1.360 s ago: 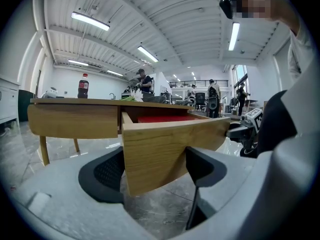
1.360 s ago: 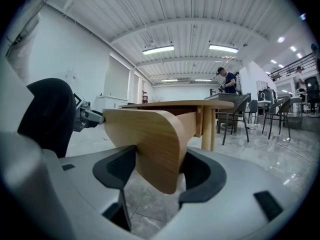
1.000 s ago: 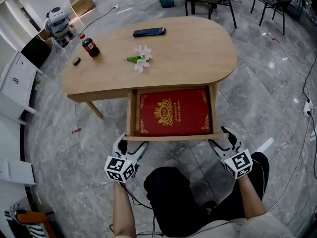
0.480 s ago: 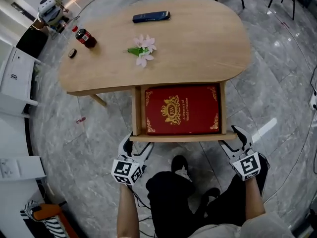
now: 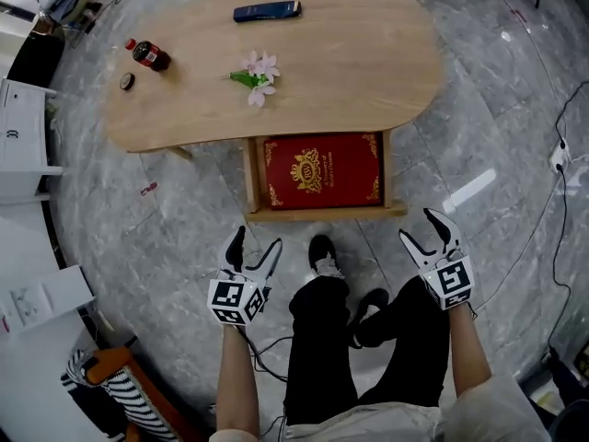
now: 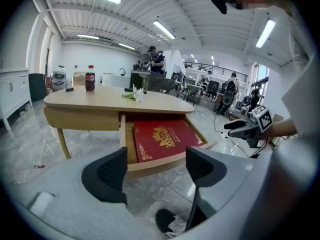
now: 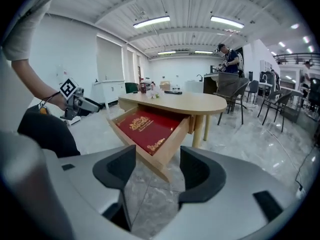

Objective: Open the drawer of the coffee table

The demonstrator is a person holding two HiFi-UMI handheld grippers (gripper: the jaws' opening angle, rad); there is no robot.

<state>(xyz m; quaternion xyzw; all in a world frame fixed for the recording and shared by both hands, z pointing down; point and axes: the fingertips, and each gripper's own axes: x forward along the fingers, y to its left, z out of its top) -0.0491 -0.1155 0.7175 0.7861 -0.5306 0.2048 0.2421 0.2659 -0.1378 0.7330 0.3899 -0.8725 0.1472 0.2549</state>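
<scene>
- Head view: your left gripper (image 5: 256,244) and right gripper (image 5: 425,231) both hang just short of the drawer (image 5: 322,213), jaws spread, nothing in either one. The drawer sticks out from under the coffee table (image 5: 368,63), and its front edge is just ahead of both grippers. A red book (image 5: 322,168) pretty much fills it.
- There's bare grey marble floor (image 5: 175,228) on the outer side of each gripper. Between them are your legs and a shoe (image 5: 321,254), near the drawer front.
- Further ahead on the tabletop: a cola bottle (image 5: 147,55), some flowers (image 5: 255,70) and a dark flat case (image 5: 267,11), all well apart from the grippers.
- Left gripper view: jaws wide apart and empty. The gap shows the drawer's front board and floor, and nothing's touching. Your right gripper floats off to the right, clear of the drawer corner.
- Right gripper view: jaws apart, empty. The drawer's near corner lines up with the gap but sits ahead of the tips. There's open floor to the right, with chairs (image 7: 239,101) beyond the table.
</scene>
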